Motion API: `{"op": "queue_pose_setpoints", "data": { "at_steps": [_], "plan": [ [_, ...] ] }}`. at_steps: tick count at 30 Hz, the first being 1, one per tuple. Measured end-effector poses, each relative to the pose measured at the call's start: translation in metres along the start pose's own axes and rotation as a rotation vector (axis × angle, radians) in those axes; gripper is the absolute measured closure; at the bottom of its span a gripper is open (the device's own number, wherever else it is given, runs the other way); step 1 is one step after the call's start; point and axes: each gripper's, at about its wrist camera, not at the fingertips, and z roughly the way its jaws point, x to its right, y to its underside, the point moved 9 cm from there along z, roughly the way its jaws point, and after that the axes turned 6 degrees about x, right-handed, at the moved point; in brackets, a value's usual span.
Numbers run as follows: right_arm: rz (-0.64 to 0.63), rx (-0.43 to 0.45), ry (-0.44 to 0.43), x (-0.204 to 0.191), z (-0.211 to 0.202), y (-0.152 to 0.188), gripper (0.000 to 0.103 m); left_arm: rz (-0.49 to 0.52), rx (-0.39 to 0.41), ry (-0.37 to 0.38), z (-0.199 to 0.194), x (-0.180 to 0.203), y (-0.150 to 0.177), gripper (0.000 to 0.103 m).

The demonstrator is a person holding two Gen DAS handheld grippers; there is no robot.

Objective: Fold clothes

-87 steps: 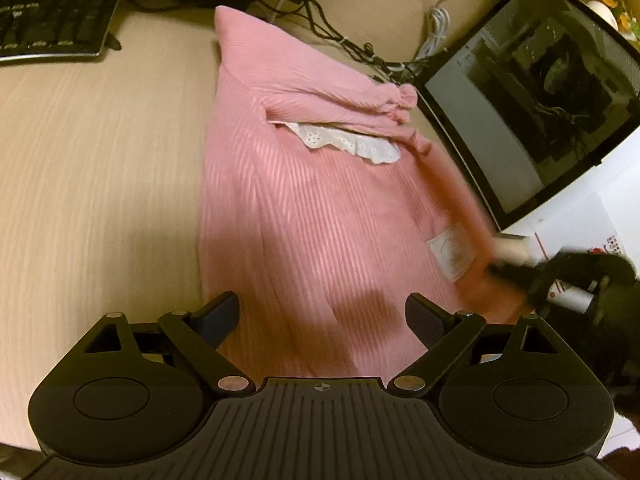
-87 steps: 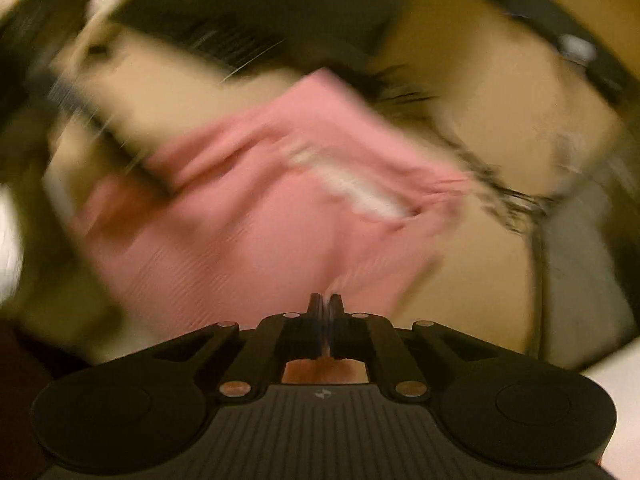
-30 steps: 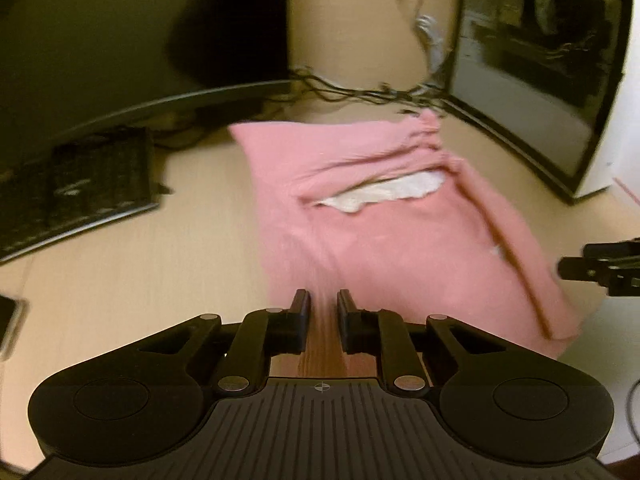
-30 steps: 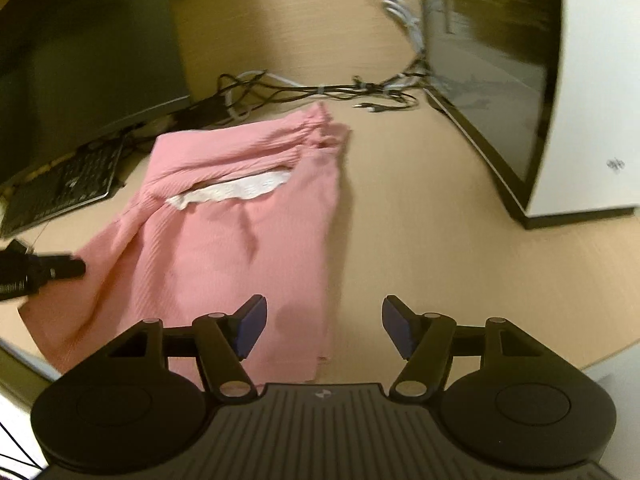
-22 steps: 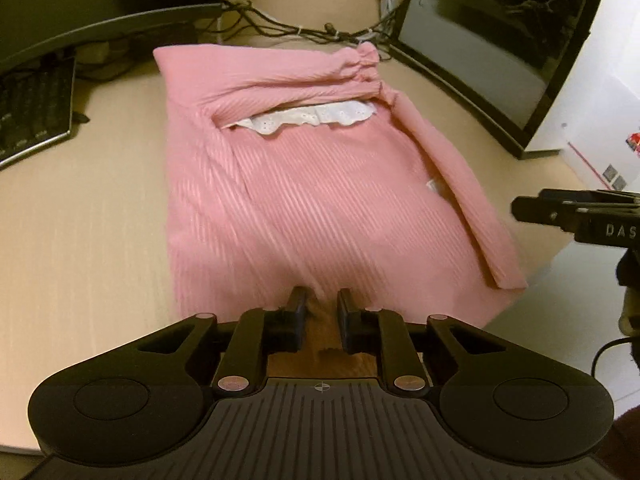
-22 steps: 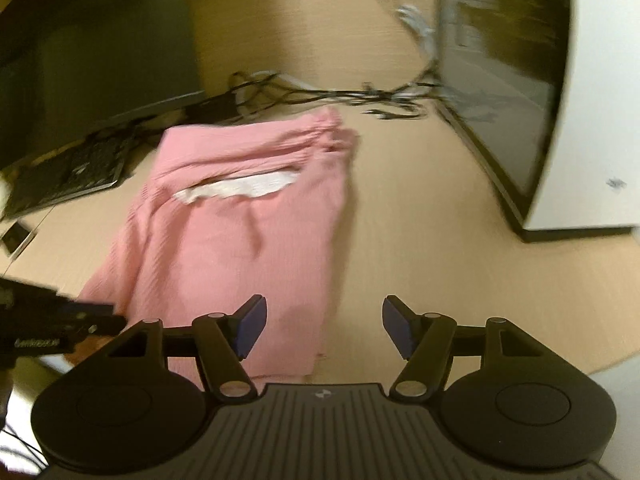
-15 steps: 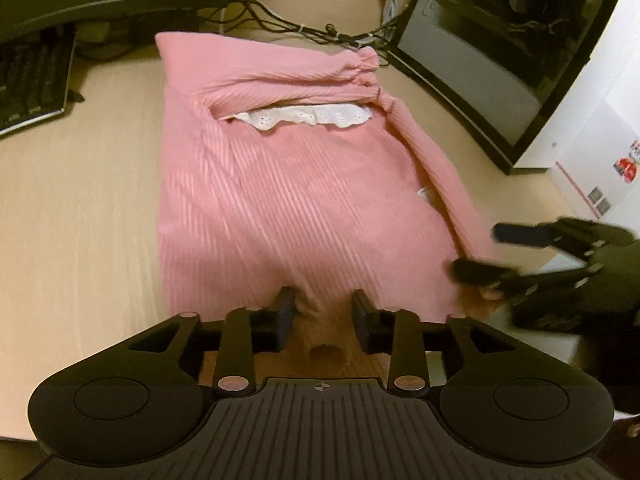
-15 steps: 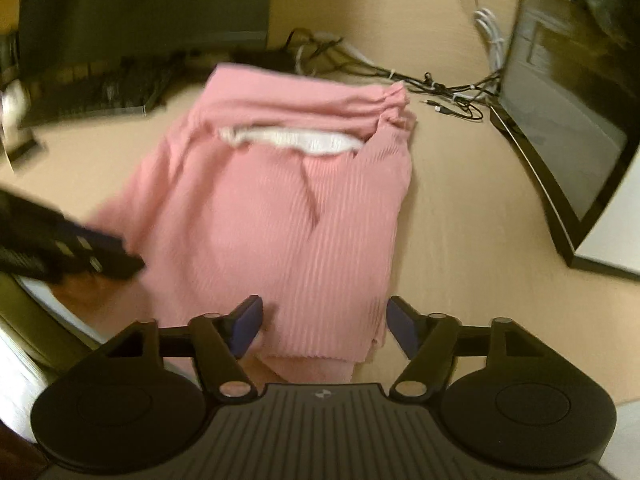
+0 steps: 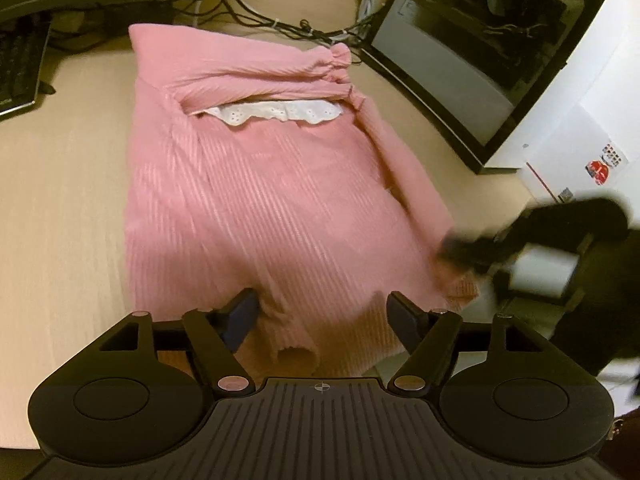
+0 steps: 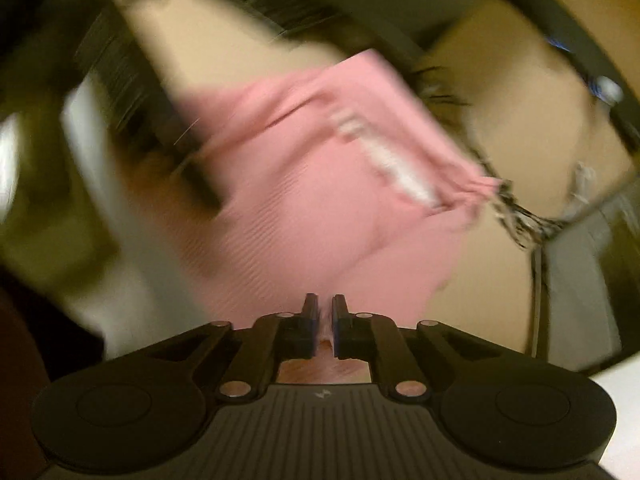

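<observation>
a pink ribbed knit garment lies folded on the pale wood-grain table, its white eyelet-lace trim peeking out from under a folded pink band towards the far edge of the table; the near hem hangs at the near edge, where a loose tube of fabric – it looks like a cuff – sits just ahead of the left gripper. the fingers of that gripper have just been opening and now stand wide apart, one on each side of the hem, with the cloth between them but neither pad pressing on it. the right gripper has just been closing; in its own badly blurred view its fingers are drawn nearly together with a thin fold of the pink cloth pinched between the blue pads, and from the left wrist view it shows as a dark smear at the garment's near right corner. towards the table's far edge lie a tangle of black and white cables, with a dark keyboard at the far left and a white computer case with a glass side panel at the right edge.
</observation>
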Motion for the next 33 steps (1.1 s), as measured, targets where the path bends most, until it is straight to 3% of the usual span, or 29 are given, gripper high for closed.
{"op": "queue_pose_setpoints", "data": {
  "at_steps": [2,4,5,8,10,12,13,15,19,20,22,23,24,26,29,31,33],
  "plan": [
    [0.003,0.005,-0.048,-0.007,-0.007,-0.003,0.093,-0.017,-0.016,0.026,-0.001,-0.001,0.0,0.021],
    [0.021,0.009,-0.102,-0.013,-0.015,-0.007,0.077,-0.054,-0.041,0.076,-0.004,-0.003,0.001,0.015],
    [0.083,0.007,-0.148,-0.01,-0.02,-0.01,0.063,-0.074,-0.053,0.102,-0.006,-0.004,0.002,0.014],
    [0.253,0.006,-0.213,0.01,-0.035,-0.02,0.057,-0.108,-0.075,0.156,-0.016,-0.009,0.004,0.014],
    [0.389,0.022,-0.203,0.032,-0.04,-0.029,0.051,-0.115,-0.056,0.198,-0.028,-0.012,-0.001,0.014],
    [0.532,0.045,-0.152,0.064,-0.043,-0.034,0.022,-0.123,-0.025,0.241,-0.039,-0.015,-0.011,0.012],
    [0.601,0.057,-0.12,0.081,-0.043,-0.035,0.017,-0.128,-0.007,0.262,-0.044,-0.017,-0.018,0.01],
    [0.727,0.08,-0.063,0.115,-0.039,-0.037,0.016,-0.123,0.04,0.295,-0.048,-0.024,-0.033,0.009],
    [0.964,0.137,-0.02,0.18,-0.01,-0.033,0.016,-0.16,0.09,0.25,-0.033,-0.043,-0.068,0.009],
    [0.999,0.154,-0.016,0.195,-0.001,-0.032,0.016,-0.176,0.1,0.251,-0.03,-0.045,-0.076,0.009],
    [0.971,0.174,0.015,0.214,0.026,-0.035,0.028,-0.191,0.124,0.25,-0.024,-0.049,-0.089,0.009],
    [0.946,0.181,0.031,0.222,0.041,-0.037,0.04,-0.178,0.133,0.228,-0.018,-0.052,-0.092,0.009],
    [0.927,0.181,0.036,0.229,0.057,-0.038,0.044,-0.163,0.141,0.204,-0.013,-0.054,-0.094,0.009],
    [0.942,0.17,0.035,0.24,0.092,-0.037,0.044,-0.206,0.126,0.126,0.003,-0.064,-0.095,0.01],
    [0.978,0.162,0.006,0.252,0.14,-0.038,0.044,-0.301,0.08,0.142,0.024,-0.066,-0.092,0.01],
    [0.967,0.16,-0.014,0.252,0.162,-0.045,0.047,-0.289,0.045,0.104,0.036,-0.065,-0.088,0.01],
    [0.965,0.15,-0.044,0.251,0.18,-0.052,0.098,-0.292,0.021,0.083,0.044,-0.065,-0.084,0.009]
  ]
}}
